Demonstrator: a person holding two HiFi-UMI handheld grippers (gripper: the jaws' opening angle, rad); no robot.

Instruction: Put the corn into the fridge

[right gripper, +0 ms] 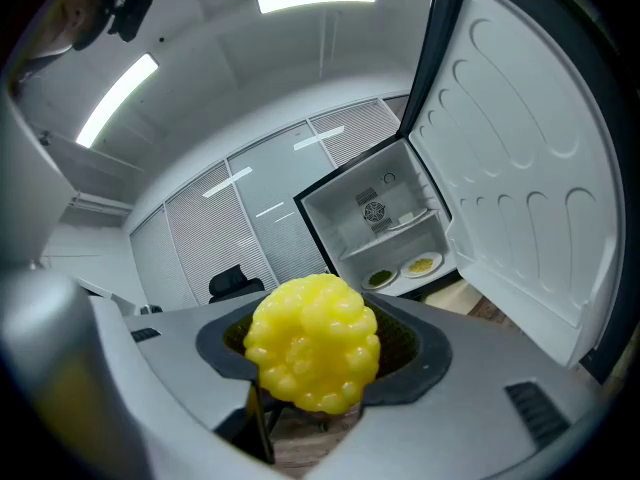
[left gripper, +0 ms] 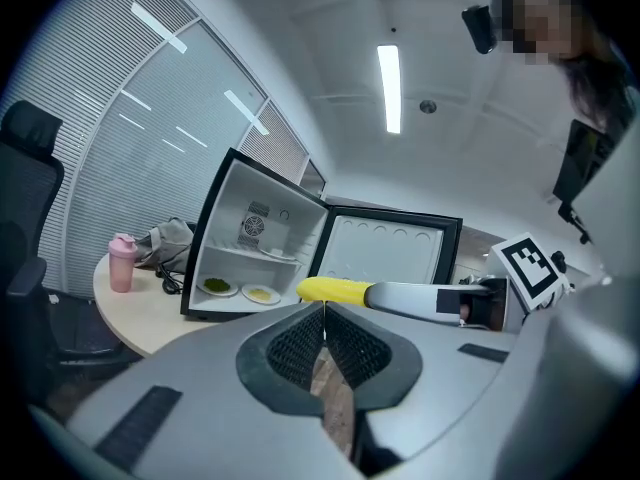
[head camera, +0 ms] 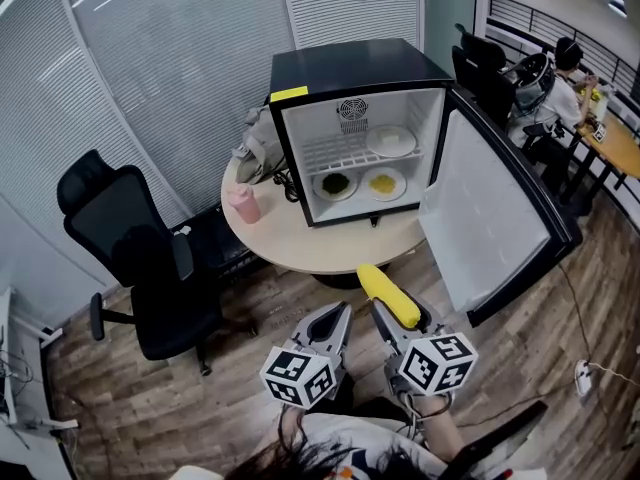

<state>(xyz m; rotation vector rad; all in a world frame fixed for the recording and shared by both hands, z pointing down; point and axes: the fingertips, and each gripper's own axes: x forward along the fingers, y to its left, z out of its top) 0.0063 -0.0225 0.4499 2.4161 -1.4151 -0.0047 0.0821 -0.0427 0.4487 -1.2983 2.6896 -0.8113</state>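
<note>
- Corn [head camera: 389,295], a yellow cob, sits clamped between the right gripper [head camera: 400,316] jaws, lower centre of head view.
- Left gripper [head camera: 343,313] jaws are pressed together, holding nothing.
- Black mini fridge [head camera: 345,71] stands door-open, upper centre.

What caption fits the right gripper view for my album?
Right claw grips a corn cob, facing the open mini fridge.

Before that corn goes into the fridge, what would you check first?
1. Yellow corn cob held between the right gripper's fingers: ok.
2. Black mini fridge's white-lined door swung wide open: ok.
3. Bare room on the wire shelf beside the white plate: ok.
4. Left gripper shut, empty, beside the corn and not in front of it: ok.
5. Shelf deep enough for the whole cob: cannot tell.
</note>
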